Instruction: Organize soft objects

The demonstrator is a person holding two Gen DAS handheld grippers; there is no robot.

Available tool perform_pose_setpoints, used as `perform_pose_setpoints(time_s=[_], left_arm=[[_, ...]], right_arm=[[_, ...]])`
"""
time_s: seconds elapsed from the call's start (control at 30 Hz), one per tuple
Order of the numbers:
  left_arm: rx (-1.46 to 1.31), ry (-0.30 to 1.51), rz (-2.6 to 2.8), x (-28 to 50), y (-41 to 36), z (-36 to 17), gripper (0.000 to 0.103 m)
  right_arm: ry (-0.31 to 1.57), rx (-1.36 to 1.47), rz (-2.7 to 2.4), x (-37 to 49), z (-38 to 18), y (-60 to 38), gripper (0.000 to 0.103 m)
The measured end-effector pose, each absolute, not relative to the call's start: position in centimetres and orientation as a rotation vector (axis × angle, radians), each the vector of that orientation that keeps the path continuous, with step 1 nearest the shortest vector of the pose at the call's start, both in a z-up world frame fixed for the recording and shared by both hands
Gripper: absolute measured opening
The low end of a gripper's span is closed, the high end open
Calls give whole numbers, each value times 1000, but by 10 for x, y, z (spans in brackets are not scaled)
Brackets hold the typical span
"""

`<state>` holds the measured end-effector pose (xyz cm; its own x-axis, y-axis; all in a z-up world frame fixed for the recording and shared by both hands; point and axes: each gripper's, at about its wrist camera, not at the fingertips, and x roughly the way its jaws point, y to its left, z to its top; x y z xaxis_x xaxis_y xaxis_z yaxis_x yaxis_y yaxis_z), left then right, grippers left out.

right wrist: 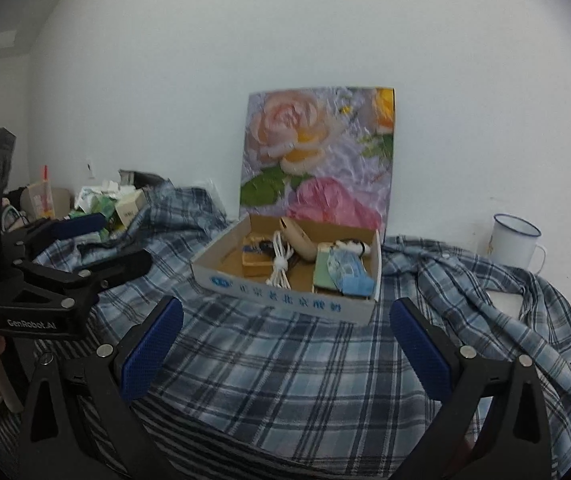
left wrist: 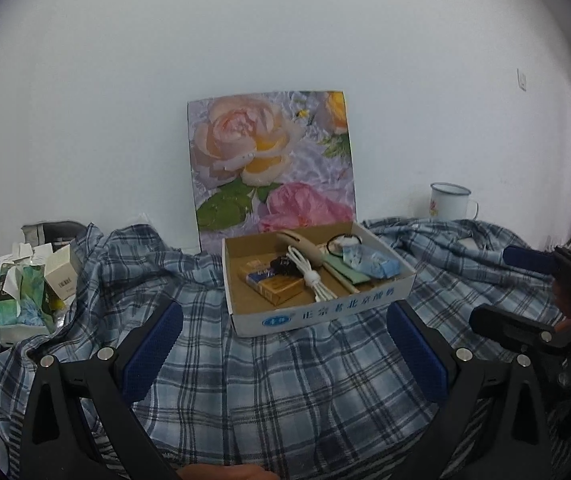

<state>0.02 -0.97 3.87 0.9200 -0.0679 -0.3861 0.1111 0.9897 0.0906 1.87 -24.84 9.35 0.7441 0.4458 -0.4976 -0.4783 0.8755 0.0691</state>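
Observation:
A blue plaid shirt [left wrist: 285, 380] [right wrist: 285, 368] lies spread and rumpled over the table. On it stands an open cardboard box [left wrist: 317, 312] [right wrist: 285, 292] holding a coiled white cable [left wrist: 309, 276] [right wrist: 279, 264], a blue face mask [left wrist: 373, 262] [right wrist: 349, 276], a small gold packet [left wrist: 275, 284] and other bits. My left gripper [left wrist: 285, 344] hovers open above the shirt, just in front of the box. My right gripper [right wrist: 287, 344] is open too, a little right of the left one, nothing between its fingers. Each gripper shows at the edge of the other's view.
A floral-printed board [left wrist: 273, 164] [right wrist: 317, 156] leans on the white wall behind the box. A white enamel mug [left wrist: 451, 200] [right wrist: 515, 242] stands at the back right. Tissue packs and small cartons [left wrist: 29, 284] [right wrist: 113, 204] clutter the left side.

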Motion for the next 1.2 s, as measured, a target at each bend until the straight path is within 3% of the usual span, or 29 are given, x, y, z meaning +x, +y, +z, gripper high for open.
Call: perform_pose_setpoints(time_s=[0.43,1.2], left_arm=[[93,516,-122,21,-8,14,103],[110,510,-111,16,-9,13,103]], right_arm=[[651,-72,497,36,67,-242,103],[734,-112,499,45,53,-232,103]])
